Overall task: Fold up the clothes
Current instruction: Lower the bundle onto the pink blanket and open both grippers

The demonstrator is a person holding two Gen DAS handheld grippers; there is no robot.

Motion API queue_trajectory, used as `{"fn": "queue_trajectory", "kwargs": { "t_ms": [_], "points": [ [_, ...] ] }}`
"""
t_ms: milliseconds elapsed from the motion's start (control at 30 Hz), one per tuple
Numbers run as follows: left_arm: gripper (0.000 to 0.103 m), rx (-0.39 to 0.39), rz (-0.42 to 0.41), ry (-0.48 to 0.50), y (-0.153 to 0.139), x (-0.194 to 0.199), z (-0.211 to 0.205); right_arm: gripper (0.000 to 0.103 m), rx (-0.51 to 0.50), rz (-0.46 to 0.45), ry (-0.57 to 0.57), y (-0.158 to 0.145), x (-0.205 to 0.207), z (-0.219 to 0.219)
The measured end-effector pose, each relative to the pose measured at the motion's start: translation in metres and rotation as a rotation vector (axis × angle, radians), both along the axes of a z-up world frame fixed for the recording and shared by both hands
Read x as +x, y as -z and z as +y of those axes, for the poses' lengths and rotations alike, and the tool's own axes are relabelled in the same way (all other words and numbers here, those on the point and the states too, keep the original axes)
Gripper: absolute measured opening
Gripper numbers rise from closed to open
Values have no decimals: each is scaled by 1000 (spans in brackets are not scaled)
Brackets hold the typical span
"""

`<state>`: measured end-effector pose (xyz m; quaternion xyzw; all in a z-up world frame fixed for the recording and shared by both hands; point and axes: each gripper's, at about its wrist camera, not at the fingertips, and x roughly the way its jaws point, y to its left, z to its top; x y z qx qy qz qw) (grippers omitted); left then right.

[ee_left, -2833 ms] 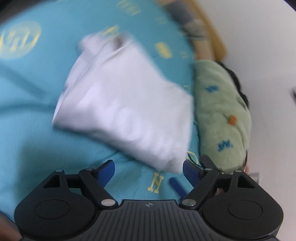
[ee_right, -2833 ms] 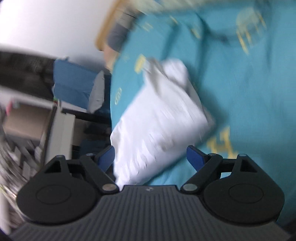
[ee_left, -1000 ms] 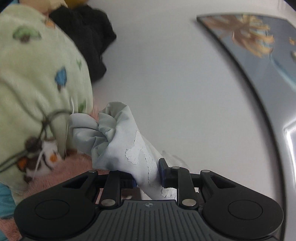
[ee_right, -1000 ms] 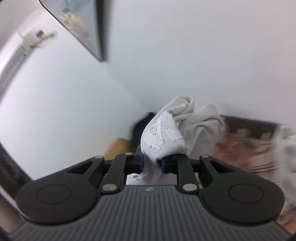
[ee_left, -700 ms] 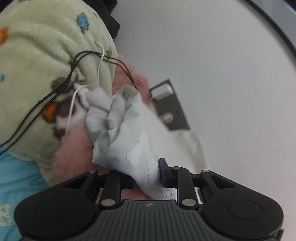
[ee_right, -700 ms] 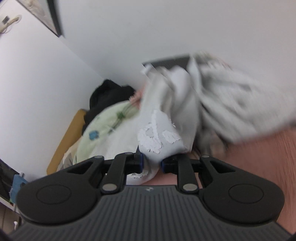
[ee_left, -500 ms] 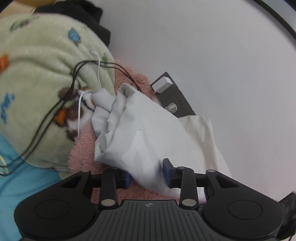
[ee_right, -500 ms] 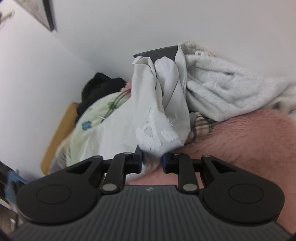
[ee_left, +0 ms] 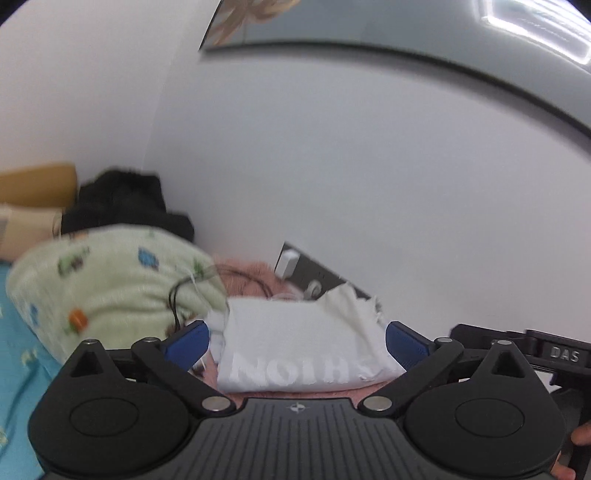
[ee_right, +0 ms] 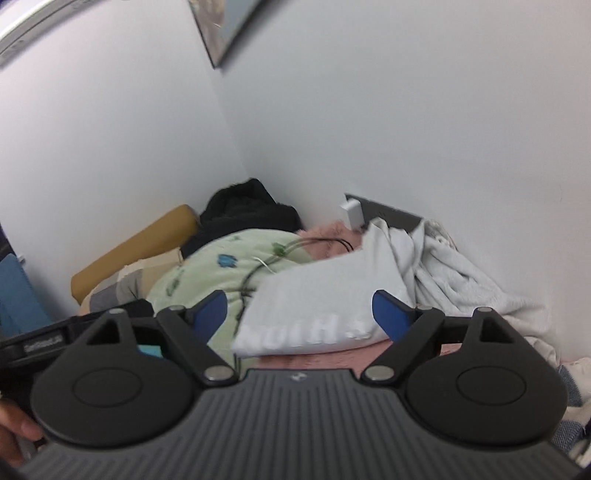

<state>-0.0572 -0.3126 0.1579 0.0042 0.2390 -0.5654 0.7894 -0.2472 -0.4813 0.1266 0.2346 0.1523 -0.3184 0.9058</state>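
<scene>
plain white walls meeting in a corner. framed picture hung high on the left wall, glass catching a bright reflection in the left wrist view. dark socket panel low on the wall, with a white plug in it. tan padded headboard along the side. bed piled with a pale green patterned blanket, a pink fluffy blanket and a black garment in the corner. turquoise sheet at far left. soft, even light.

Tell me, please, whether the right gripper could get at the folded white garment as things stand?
Probably yes: the right gripper stands open, its jaws just opened, and the folded white garment lies free on the pink blanket, nothing between.
</scene>
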Motion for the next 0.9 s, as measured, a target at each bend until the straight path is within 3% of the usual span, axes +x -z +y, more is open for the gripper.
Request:
{"fn": "queue_trajectory", "kwargs": {
  "t_ms": [167,300,500,667,900],
  "points": [
    [103,-70,-53,-31,-18,-27,51,87,-124,3,1,-16,-7,48],
    [103,-73,-87,-56,-18,-45,82,87,-218,5,7,-19,-15,81],
    [103,-55,-178,-113,-8,-66,116,87,-273,-17,19,-8,-24,112],
    [103,-87,-184,-135,0,-72,136,87,-314,-13,18,3,-22,131],
    [103,-100,-260,-144,11,-90,143,87,-339,-10,24,19,-14,143]
  ]
}}
